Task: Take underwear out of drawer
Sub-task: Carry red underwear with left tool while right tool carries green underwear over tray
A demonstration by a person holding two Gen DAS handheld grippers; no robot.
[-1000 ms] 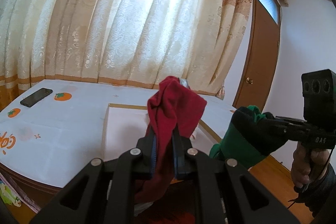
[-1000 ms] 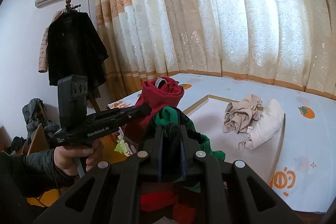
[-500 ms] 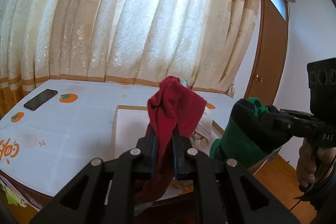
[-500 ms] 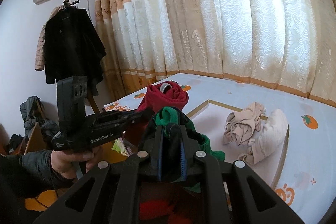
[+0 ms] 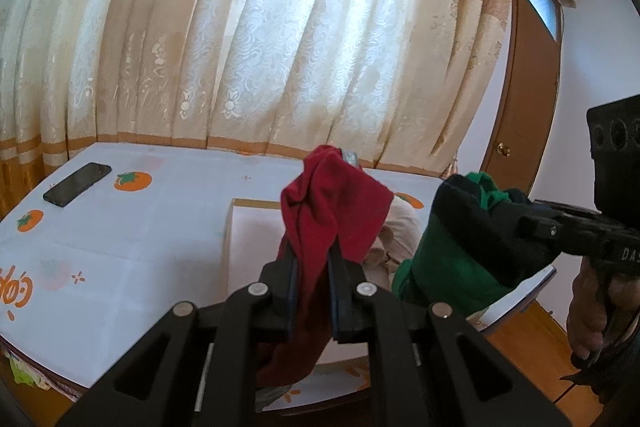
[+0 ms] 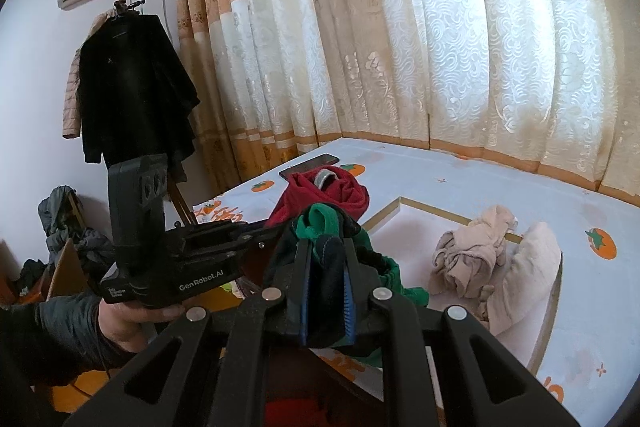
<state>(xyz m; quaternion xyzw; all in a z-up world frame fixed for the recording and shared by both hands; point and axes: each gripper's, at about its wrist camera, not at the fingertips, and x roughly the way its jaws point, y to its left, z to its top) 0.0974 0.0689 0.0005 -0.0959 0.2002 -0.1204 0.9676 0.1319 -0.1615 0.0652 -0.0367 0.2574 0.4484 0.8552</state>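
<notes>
Carrying two garments at once is where the risk lies. The left gripper [image 5: 313,267] is pinched tight on red underwear [image 5: 332,211], which bunches above the fingers in the centre of the left wrist view and trails below them toward the bottom edge. The right gripper [image 6: 325,269] is clamped on a green and dark pair of underwear [image 6: 320,227], with loose folds spilling to the lower right of its fingers.

Both bundles hang close together near the table's [image 5: 132,227] edge; in the right wrist view the red one sits just behind the green one, and I cannot tell whether they touch. If they brush, a fold could snag and drag free of one grip.

Each grip holds only a gathered bit of cloth, so a quick swing might let the hanging tail slip out and drop to the floor at the lower right.

A beige heap of clothing [image 6: 480,259] already lies on the white mat [image 6: 404,231]; releasing on top of it could tangle everything. The phone [image 5: 77,184] at the far left seems safely apart.
</notes>
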